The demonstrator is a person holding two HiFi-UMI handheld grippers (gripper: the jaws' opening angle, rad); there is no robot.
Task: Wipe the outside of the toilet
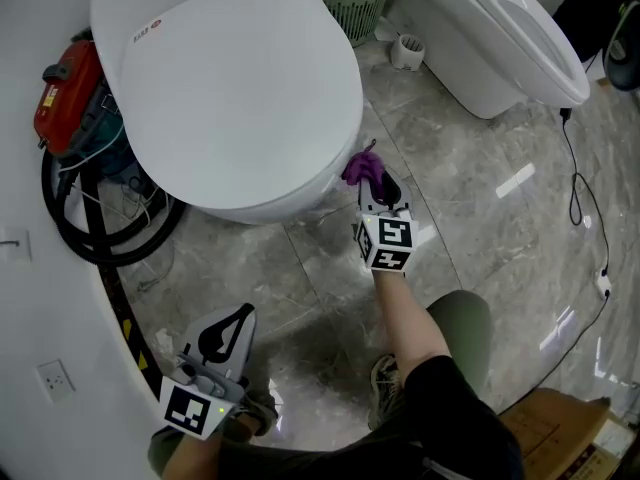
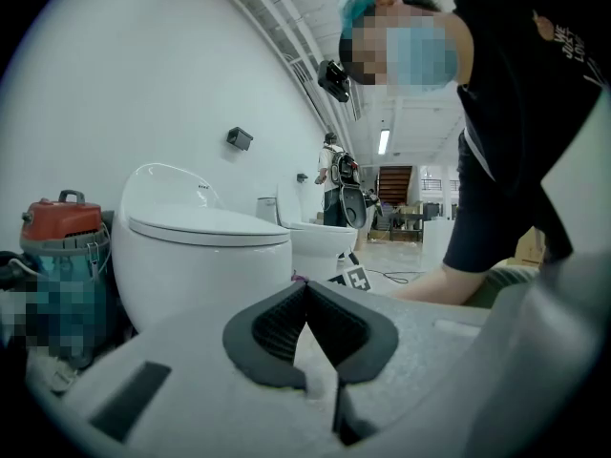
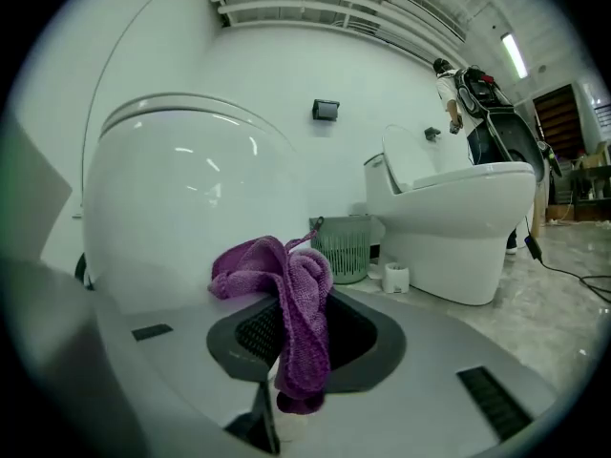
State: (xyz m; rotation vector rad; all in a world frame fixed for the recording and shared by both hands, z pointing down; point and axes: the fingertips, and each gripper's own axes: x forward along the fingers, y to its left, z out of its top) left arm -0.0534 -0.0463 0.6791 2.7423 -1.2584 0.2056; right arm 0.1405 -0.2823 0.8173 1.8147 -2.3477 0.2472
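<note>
The toilet (image 1: 230, 78), lid closed, occupies the upper left of the head view and stands on the marble floor (image 1: 480, 168). The right tongs (image 1: 374, 186), at frame centre, are clamped on a purple cloth (image 1: 362, 167) held at the lower right flank of the bowl; whether the cloth touches the bowl cannot be told. In the right gripper view the cloth bunches over the tongs and hangs down between them. The left tongs (image 1: 243, 314), at lower left, are closed tip to tip with nothing between them and sit well apart from the bowl. A red vacuum (image 1: 65, 93) stands at the left edge. A second toilet (image 1: 500, 38) occupies the upper right.
</note>
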